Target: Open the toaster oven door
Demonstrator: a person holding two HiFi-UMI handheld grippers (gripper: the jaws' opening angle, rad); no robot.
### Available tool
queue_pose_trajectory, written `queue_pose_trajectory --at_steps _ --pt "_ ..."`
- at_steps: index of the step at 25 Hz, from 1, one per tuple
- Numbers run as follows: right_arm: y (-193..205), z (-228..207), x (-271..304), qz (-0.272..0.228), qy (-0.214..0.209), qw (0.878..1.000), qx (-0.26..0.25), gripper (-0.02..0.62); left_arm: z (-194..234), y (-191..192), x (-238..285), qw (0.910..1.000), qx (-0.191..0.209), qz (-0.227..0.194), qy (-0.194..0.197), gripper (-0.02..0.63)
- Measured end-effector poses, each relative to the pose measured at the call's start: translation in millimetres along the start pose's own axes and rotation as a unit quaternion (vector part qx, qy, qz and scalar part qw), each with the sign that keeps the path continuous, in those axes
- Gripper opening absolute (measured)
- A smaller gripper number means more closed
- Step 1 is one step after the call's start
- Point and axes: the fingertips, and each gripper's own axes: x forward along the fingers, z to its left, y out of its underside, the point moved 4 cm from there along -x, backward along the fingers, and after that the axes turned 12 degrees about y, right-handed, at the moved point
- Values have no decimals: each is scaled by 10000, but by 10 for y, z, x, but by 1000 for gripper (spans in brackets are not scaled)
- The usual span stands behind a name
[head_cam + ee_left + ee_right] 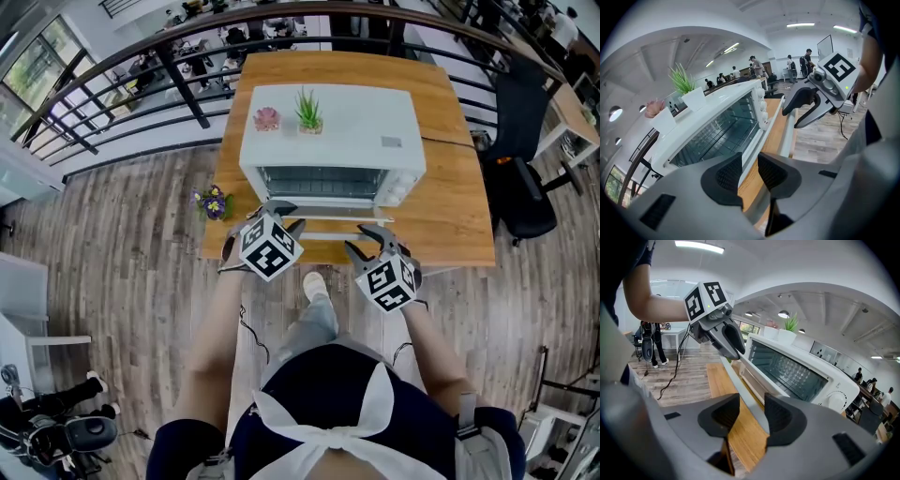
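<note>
Your R gripper point(752, 404) sits closest, jaws fairly wide w/ the grey handle bar point(738, 383) running thru the gap. It's nearer one pad w/ wood showing beside it, so not clamped. L gripper point(750, 161) is at the bar's other end, jaws narrow but apart; the bar passes behind one pad, not betw them. Toaster oven point(328, 122) stands mid wooden table point(450, 206), door point(752, 380) swung down toward you, racks in plain sight, handle near the table's front edge. Green potted plant point(307, 111) and pink plant point(267, 118) sit on the oven top
</note>
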Motion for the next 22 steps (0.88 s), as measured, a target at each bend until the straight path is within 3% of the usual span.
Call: queue_pose_trajectory --at_steps 22 --pt "166 167 -46 192 -174 9997 3 166 -216 133 42 9999 19 103 26 117"
